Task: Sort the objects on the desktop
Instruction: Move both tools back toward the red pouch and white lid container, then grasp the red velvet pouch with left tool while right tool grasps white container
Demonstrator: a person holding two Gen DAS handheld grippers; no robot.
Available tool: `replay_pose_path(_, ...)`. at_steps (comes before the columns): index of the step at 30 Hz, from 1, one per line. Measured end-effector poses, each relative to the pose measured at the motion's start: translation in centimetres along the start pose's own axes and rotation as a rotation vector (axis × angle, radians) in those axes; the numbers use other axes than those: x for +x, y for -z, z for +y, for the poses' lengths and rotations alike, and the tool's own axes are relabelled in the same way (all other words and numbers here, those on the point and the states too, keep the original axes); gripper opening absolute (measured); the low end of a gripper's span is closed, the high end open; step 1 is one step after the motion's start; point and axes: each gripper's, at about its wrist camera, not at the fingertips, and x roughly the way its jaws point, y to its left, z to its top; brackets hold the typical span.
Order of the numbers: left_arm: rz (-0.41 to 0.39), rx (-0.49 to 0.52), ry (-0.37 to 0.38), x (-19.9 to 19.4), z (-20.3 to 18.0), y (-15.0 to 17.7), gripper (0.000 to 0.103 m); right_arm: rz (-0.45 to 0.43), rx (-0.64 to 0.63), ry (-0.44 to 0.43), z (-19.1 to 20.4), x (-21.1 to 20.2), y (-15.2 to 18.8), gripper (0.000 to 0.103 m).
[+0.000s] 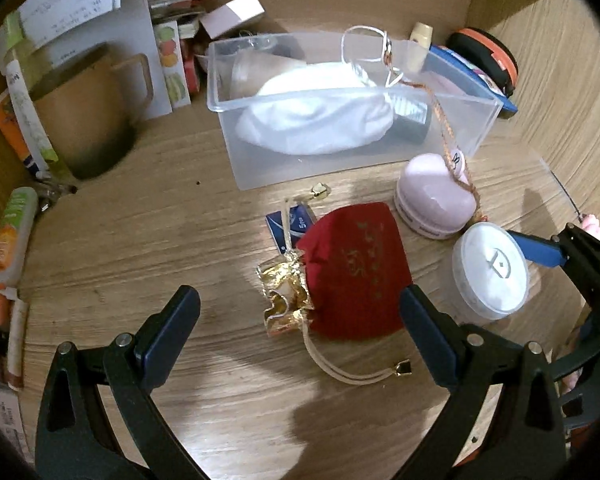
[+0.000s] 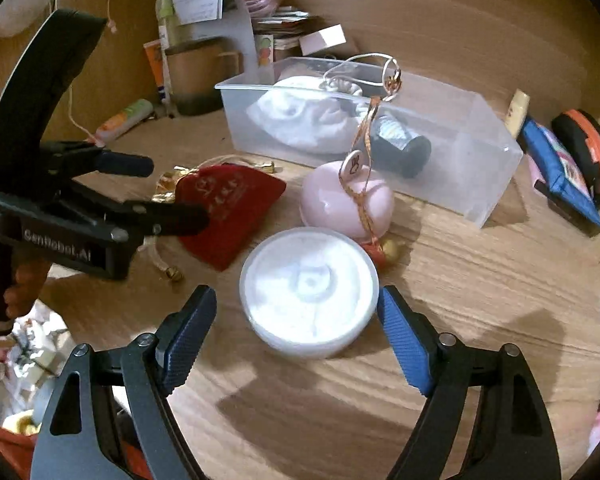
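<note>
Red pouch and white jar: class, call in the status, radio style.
Left gripper open, straddling red pouch. Right gripper open around white jar. Clear bin behind; pink case crowds the jar.

Likely a home desk nook, wood-grain desktop point(image 1: 140, 240), mug point(image 1: 84, 108), stacked papers point(image 1: 68, 4), clear storage bin point(image 1: 452, 136)

Warm, dim indoor light falls from above; glare whitens the round white plastic jar lid point(image 2: 309, 294). Soft shadows cross the wooden desktop point(image 1: 148, 240). Fisheye edges bend, darken and blur.
</note>
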Motion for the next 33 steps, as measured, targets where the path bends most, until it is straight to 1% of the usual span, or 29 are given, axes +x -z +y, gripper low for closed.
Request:
replay_pose_path(1,0.002,0.001,0.002,0.1,-0.1,0.0,0.101,0.002,0.001,0.007,0.0,0.2,0.0,0.071)
replay_pose_path(3,0.006,0.001,0.008,0.3,-0.3,0.0,0.101,0.008,0.008,0.013,0.0,0.5,0.0,0.062)
replay_pose_path(8,0.04,0.01,0.019,1.5,-1.2,-0.3,0.101,0.003,0.034,-0.001,-1.0,-0.2,0.5,0.062)
replay_pose_path(11,0.036,0.036,0.024,1.8,-1.9,-0.6,0.101,-0.005,0.077,-0.026,-2.4,-1.2,0.9,0.062)
replay_pose_path(16,0.009,0.038,0.005,2.1,-2.3,-1.2,0.1,-0.044,0.133,-0.022,-4.5,-3.1,1.2,0.062)
replay_pose_path(17,0.002,0.037,0.008,2.1,-2.3,-1.1,0.094,-0.054,0.143,-0.02,-5.0,-3.3,1.1,0.062)
replay_pose_path(18,-0.01,0.04,0.009,1.9,-2.5,-1.1,0.083,-0.062,0.15,-0.019,-5.3,-3.7,1.1,0.062)
replay_pose_path(19,-0.018,0.043,0.01,1.6,-2.6,-1.0,0.076,-0.07,0.156,-0.021,-5.7,-4.0,1.2,0.062)
replay_pose_path(20,-0.019,0.042,0.003,1.3,-2.5,-0.8,0.064,-0.074,0.16,-0.023,-5.9,-4.0,1.1,0.062)
replay_pose_path(21,-0.017,0.045,0.0,1.2,-2.4,-0.8,0.059,-0.08,0.165,-0.023,-6.2,-4.2,1.1,0.062)
replay_pose_path(22,-0.016,0.041,0.023,1.0,-2.3,-0.8,0.055,-0.085,0.165,-0.024,-6.5,-4.2,0.9,0.062)
replay_pose_path(24,-0.007,0.024,0.054,0.6,-1.9,-0.7,0.035,-0.093,0.174,-0.033,-6.9,-4.4,0.9,0.062)
replay_pose_path(26,-0.018,0.008,0.071,0.1,-1.4,-0.5,0.033,-0.097,0.192,-0.054,-7.3,-4.4,0.9,0.062)
replay_pose_path(27,-0.028,0.01,0.057,-0.1,-1.4,-0.4,0.028,-0.098,0.197,-0.061,-7.4,-4.3,1.0,0.062)
replay_pose_path(29,-0.04,0.009,0.031,-0.4,-1.3,-0.2,0.024,-0.1,0.208,-0.071,-7.8,-4.3,1.1,0.062)
replay_pose_path(33,-0.089,0.008,0.027,-2.1,-1.4,0.1,0.023,-0.106,0.222,-0.084,-8.2,-4.5,1.2,0.062)
